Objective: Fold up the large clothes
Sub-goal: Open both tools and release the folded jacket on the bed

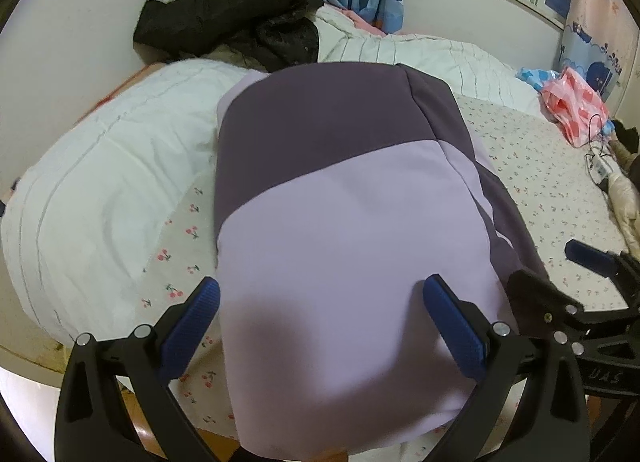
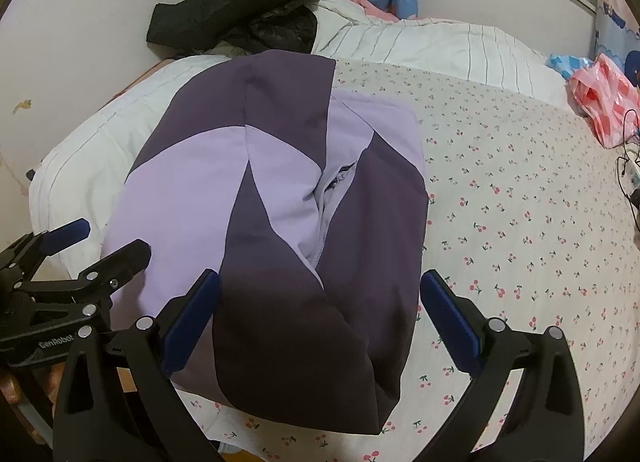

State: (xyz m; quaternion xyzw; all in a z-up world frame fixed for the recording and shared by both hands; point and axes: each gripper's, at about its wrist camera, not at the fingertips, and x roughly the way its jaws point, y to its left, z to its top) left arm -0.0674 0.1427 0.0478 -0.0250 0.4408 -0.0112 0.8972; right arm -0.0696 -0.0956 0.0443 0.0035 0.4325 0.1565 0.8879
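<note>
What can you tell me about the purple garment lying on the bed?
The purple garment is a padded-looking piece in two tones, pale lilac and dark plum panels meeting along diagonal seams. It lies folded into a compact, roughly rectangular bundle on the cherry-print sheet, its far edge against the white striped quilt. Both grippers, left and right, are open above its near end.

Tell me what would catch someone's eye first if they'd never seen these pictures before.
First the two-tone purple garment, dark and pale lilac panels, lying partly folded at the near edge of the cherry-print bed sheet. Both the left gripper and the right gripper hang open over its near end, blue pads apart. Behind it, a heap of black clothes sits against the wall, and a pink checked plastic bag lies at the far right.
</note>
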